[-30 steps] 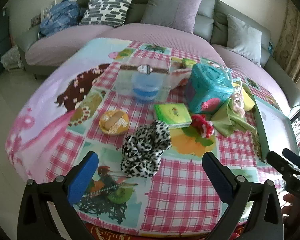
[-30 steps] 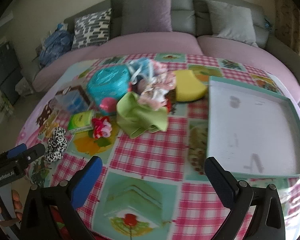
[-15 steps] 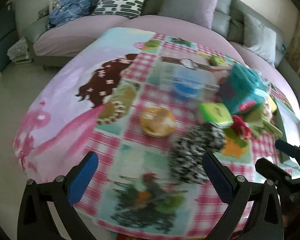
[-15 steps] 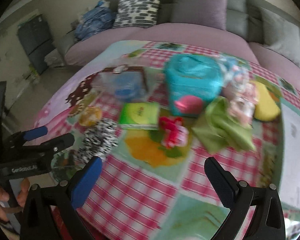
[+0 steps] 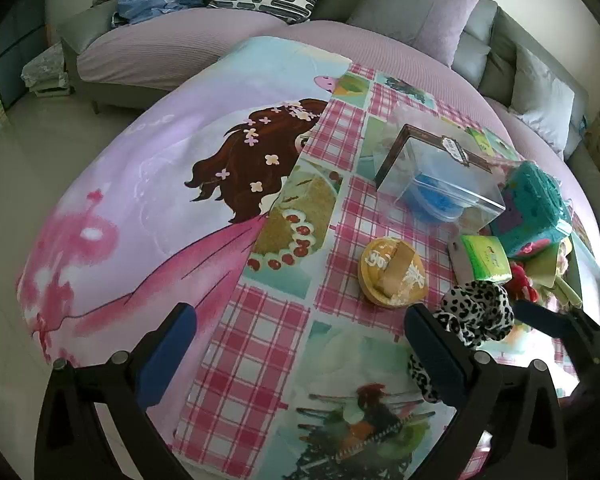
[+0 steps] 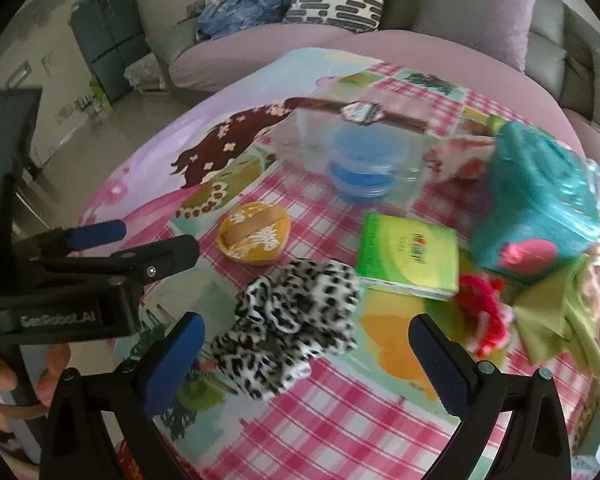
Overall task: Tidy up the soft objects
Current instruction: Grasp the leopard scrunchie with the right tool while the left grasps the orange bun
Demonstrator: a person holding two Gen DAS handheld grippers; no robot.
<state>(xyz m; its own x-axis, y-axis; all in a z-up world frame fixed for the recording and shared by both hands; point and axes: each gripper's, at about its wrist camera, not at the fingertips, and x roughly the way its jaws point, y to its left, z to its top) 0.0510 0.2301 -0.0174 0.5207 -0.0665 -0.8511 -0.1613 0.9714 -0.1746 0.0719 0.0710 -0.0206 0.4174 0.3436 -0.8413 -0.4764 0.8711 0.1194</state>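
A black-and-white leopard-print soft scrunchie lies on the patterned tablecloth just ahead of my right gripper, which is open and empty. It also shows in the left wrist view, right of my left gripper, which is open and empty over the cloth. My left gripper shows from the side in the right wrist view. A red soft flower, a green cloth and a teal soft cube lie to the right.
A yellow round puff, a green tissue pack and a clear box with a blue object sit on the table. A grey and purple sofa with cushions curves behind. The floor lies to the left.
Both grippers have swung to the left. The right gripper now faces the leopard scrunchie instead of the white tray. The left gripper now faces the table's left part.
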